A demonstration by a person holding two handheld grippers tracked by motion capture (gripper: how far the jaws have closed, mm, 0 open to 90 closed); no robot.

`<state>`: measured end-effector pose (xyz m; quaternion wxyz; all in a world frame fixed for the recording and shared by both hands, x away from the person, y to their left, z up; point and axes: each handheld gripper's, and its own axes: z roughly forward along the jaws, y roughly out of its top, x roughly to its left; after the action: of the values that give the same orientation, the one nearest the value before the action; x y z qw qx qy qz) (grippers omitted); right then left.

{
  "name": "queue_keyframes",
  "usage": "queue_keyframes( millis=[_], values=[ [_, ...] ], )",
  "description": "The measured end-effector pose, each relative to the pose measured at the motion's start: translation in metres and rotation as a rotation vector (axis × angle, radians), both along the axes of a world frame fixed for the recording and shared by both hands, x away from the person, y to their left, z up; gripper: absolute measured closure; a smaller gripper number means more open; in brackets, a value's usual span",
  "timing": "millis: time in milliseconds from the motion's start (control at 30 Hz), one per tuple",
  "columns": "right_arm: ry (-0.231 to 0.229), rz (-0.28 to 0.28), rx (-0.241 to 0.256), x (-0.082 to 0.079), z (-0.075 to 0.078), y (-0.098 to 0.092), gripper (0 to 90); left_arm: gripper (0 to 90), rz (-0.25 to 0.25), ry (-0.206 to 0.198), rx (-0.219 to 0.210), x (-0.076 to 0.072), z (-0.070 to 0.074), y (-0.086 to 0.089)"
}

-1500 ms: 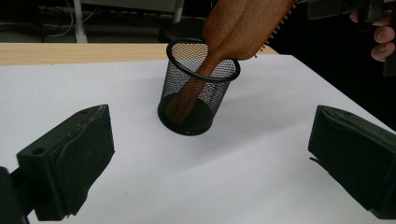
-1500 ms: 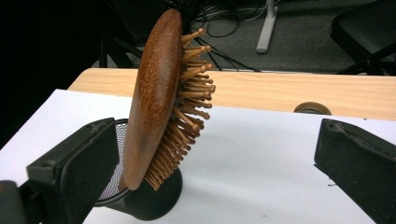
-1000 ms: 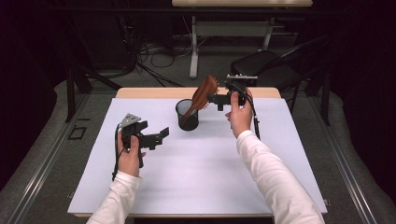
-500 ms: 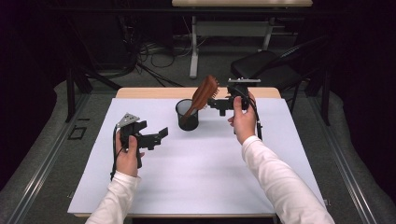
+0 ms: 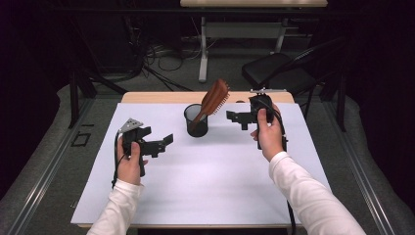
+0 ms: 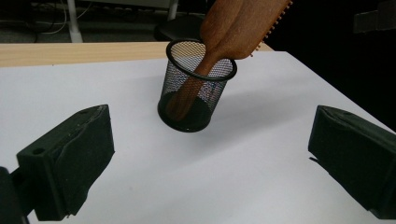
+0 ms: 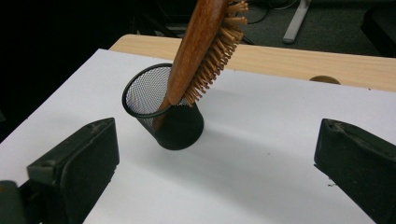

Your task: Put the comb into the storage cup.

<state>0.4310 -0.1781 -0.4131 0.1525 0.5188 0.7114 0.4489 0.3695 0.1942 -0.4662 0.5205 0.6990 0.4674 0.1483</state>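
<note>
We cannot see the hairbrush (image 5: 213, 99) handle's end, sunk in the mesh cup (image 5: 196, 120); its head is cropped in both gripper views. The cup stands toward the far edge of the white table (image 5: 205, 191), wood strip behind; dark room, cables, a chair (image 5: 279, 73). Left gripper (image 5: 166, 141) and right gripper (image 5: 231, 116) flank the cup, jaws spread, empty; since the earlier frame the right has pulled off the brush, and the left sits much as before.

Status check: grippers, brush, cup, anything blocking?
Left gripper open, empty. Right gripper open, empty, beside hairbrush. Hairbrush stands handle-down in mesh cup, leaning on rim. Nothing between.
</note>
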Motion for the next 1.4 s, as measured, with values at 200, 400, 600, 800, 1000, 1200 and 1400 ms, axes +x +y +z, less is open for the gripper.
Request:
queue_keyframes(
  millis=[200, 400, 600, 800, 1000, 1200, 1400],
  values=[
    [-0.007, -0.014, -0.013, -0.006, -0.001, -0.01, 0.0, 0.4, -0.009, 0.004, 0.029, 0.001, 0.0, 0.0],
    [-0.006, -0.016, -0.005, -0.009, -0.004, -0.021, 0.0, 0.4, -0.035, 0.033, 0.078, 0.003, 0.001, 0.004],
    [-0.003, -0.018, -0.011, -0.014, -0.006, -0.032, 0.0, 0.3, -0.055, 0.053, 0.089, 0.002, 0.009, 0.012],
    [-0.008, -0.016, -0.015, -0.022, -0.005, -0.041, 0.0, 0.4, -0.067, 0.086, 0.105, 0.003, 0.014, 0.019],
    [-0.008, 0.002, -0.033, -0.03, -0.006, -0.045, 0.0, 0.4, -0.089, 0.091, 0.158, 0.002, 0.019, 0.019],
    [-0.016, 0.026, -0.051, -0.041, -0.012, -0.047, 0.0, 0.3, -0.108, 0.084, 0.192, -0.002, 0.022, 0.018],
    [-0.019, 0.038, -0.075, -0.053, -0.024, -0.053, 0.0, 0.3, -0.104, 0.075, 0.211, -0.007, 0.021, 0.023]
  ],
)
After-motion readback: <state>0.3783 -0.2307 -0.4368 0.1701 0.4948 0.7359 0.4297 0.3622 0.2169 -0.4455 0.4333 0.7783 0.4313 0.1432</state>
